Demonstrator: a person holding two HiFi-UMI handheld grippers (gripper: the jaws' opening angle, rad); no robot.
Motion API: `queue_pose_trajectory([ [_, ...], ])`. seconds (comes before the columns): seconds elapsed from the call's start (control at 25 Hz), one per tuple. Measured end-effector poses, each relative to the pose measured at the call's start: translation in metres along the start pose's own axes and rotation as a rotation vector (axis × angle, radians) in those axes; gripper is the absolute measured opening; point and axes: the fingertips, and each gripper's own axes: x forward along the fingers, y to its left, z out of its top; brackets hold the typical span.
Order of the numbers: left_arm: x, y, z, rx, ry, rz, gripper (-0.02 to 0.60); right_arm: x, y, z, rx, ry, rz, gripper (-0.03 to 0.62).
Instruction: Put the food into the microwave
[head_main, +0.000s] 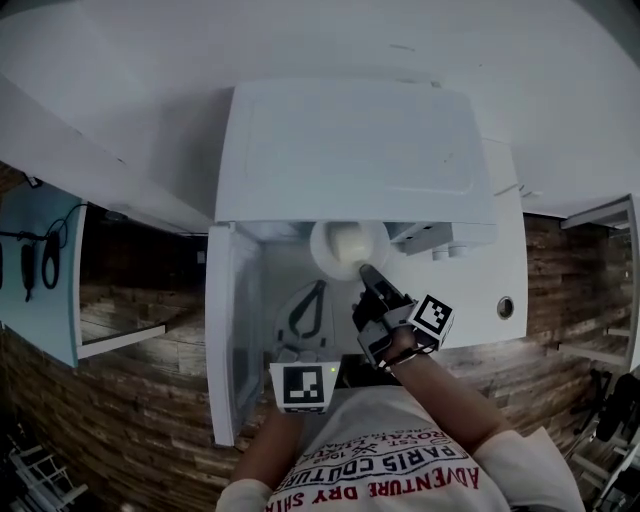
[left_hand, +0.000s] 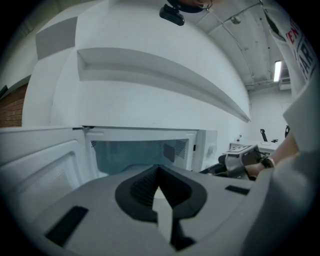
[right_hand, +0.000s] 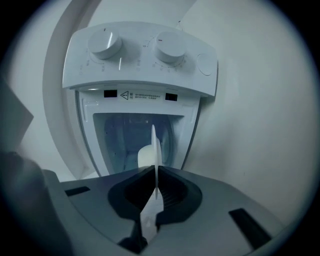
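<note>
The white microwave (head_main: 350, 150) stands with its door (head_main: 228, 340) swung open to the left. My right gripper (head_main: 365, 270) is shut on the rim of a white plate (head_main: 325, 250) that carries a pale round piece of food (head_main: 348, 240), held at the mouth of the oven. In the right gripper view the plate (right_hand: 155, 145) shows edge-on between the jaws of the right gripper (right_hand: 156, 172), with the food (right_hand: 145, 156) beside it and the cavity behind. My left gripper (head_main: 320, 287) hangs in front of the opening, fingertips together and holding nothing. In its own view the left gripper (left_hand: 159, 170) faces the cavity (left_hand: 135, 155).
Two control knobs (right_hand: 105, 45) (right_hand: 170, 46) sit on the microwave's panel beside the opening. The oven rests on a white counter (head_main: 500, 270) against a white wall. A white shelf (left_hand: 165, 80) juts out above it. Wooden flooring (head_main: 120, 420) lies on both sides of me.
</note>
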Motion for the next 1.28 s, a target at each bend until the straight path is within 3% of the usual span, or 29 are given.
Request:
queue_pose_trajectory([
  [0.2,0.003,0.013,-0.014,0.032,0.024,-0.018,0.005,0.022,-0.006,0.008,-0.012,-0.052,0.019,0.021],
  [0.56,0.006,0.026,-0.018,-0.003,0.066,-0.003,0.005,0.06,-0.009,0.019,0.018,-0.108,0.044,0.021],
  [1.0,0.013,0.043,-0.026,0.011,0.082,-0.02,0.005,0.083,-0.015,0.029,-0.005,-0.137,0.03,0.023],
  [1.16,0.015,0.043,-0.023,0.055,0.048,-0.041,0.005,0.087,-0.014,0.032,-0.024,-0.153,0.027,0.021],
  [1.28,0.012,0.042,-0.017,0.043,0.029,-0.036,0.005,0.092,-0.009,0.035,-0.044,-0.164,0.031,0.021],
])
